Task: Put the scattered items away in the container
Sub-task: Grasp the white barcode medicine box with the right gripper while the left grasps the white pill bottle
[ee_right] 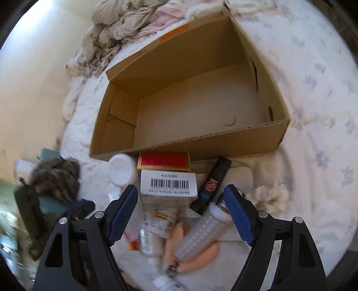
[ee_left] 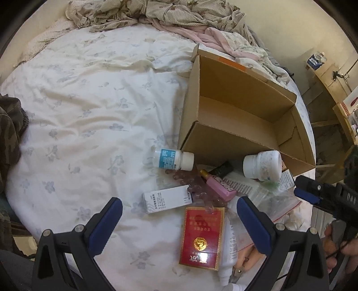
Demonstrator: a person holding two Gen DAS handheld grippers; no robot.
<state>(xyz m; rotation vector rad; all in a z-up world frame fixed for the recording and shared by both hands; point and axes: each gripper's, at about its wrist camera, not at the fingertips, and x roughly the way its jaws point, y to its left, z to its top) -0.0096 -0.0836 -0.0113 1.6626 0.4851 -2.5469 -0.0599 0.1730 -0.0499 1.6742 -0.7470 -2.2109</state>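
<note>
I've got both tools over the bed, pointing down at the clutter. My left tool is spread wide, nothing between its jaws; below it lies a red cigarette pack flat on the sheet, with a white carton just left of it. A white pill bottle with blue label lies on its side touching the near wall of the cardboard box. A white jar leans beside that same wall; a pink bottle and a zip bag sit in the pile. My right tool is also spread, gripping nothing, its jaws straddling a barcoded carton. Black tube lies just right of the carton, a clear bumpy bottle near the right pad. The box is open-topped, empty, just beyond the pile. Rumpled bedding lies at the far end.
</note>
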